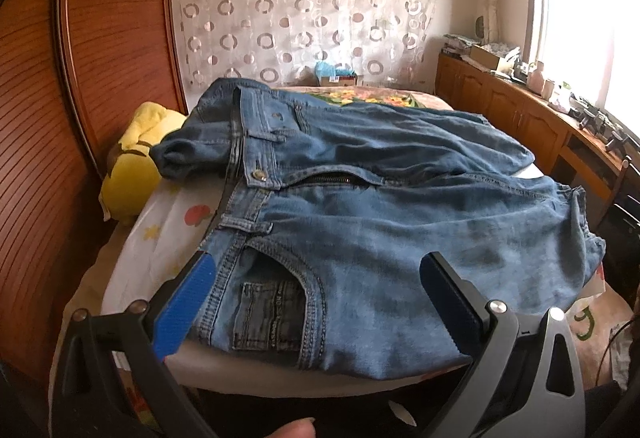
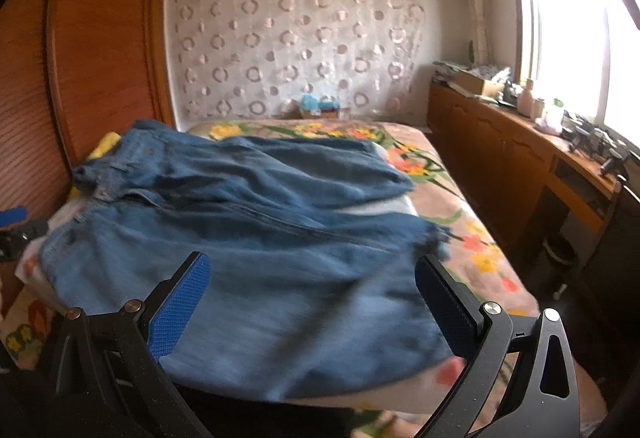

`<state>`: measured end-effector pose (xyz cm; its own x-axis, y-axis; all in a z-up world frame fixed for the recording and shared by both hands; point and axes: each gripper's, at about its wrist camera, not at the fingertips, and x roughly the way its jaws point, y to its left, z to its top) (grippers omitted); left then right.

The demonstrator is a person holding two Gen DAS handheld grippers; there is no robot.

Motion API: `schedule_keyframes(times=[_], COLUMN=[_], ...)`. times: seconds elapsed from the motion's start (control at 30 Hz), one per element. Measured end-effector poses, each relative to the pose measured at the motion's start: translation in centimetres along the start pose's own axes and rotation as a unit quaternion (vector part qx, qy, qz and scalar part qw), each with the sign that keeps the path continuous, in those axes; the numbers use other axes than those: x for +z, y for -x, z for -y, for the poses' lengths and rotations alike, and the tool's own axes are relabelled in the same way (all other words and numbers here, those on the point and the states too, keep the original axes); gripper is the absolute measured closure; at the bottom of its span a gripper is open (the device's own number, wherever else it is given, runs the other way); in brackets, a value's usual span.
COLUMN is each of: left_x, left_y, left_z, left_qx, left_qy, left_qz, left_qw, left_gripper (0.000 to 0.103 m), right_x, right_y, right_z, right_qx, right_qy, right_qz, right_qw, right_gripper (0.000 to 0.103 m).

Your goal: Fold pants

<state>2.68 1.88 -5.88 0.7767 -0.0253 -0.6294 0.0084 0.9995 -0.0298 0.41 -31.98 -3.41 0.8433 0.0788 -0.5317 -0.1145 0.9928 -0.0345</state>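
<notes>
Pants (image 1: 360, 222): blue denim jeans, faded wash, contrast stitching. Lying flat on bed, front up, waistband toward left, legs running right. Fly unzipped, metal button visible. Dark-lined front pocket at near edge. Far half rumpled, waistband partly bunched. Right wrist view blurred.

The right wrist view is motion-blurred, so the jeans (image 2: 240, 238) lose their stitching, zip and pocket detail there. In the left wrist view the yellow plush toy (image 1: 132, 165) is partly hidden behind the waistband, and the jeans cover most of the bed (image 1: 160, 238). The clutter on the wooden counter (image 1: 532, 85) under the window (image 1: 580, 17) is too small to identify, and glare washes out the window panes. Only a fingertip (image 1: 294, 430) shows at the bottom edge, cut off
</notes>
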Motion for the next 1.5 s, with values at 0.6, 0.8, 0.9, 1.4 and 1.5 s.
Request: schedule_keyframes(times=[0.6,0.8,0.9,1.4,1.5], left_x=[-1.4,-2.1,-2.7,-4.1,-4.1], left_y=[-3.0,-4.4,-5.4,-6.8,-6.9], left_z=[0.3,-0.8,-1.5,-2.0,-2.0], left_qx=[-0.013,-0.010,-0.005,-0.004,-0.003], left_qy=[-0.007,-0.001,0.003,0.001,0.000], left_qz=[-0.051,-0.074,-0.088,-0.108,-0.106], left_qw=[0.9986,0.9972,0.9961,0.9941,0.9944], left_gripper=[0.000,0.000,0.000,0.000,0.000], right_x=[-4.2,-3.8,-4.0,-3.9,-3.9], right_y=[-3.8,-6.2,-7.0,-3.7,-2.5], right_z=[6.9,8.3,8.7,9.5,10.0], right_qx=[0.014,0.021,0.026,0.007,0.013], right_qy=[-0.037,-0.045,-0.049,-0.019,-0.020], right_qz=[-0.098,-0.119,-0.129,-0.122,-0.115], right_qw=[0.994,0.992,0.990,0.992,0.993], right_gripper=[0.022,0.030,0.035,0.092,0.092])
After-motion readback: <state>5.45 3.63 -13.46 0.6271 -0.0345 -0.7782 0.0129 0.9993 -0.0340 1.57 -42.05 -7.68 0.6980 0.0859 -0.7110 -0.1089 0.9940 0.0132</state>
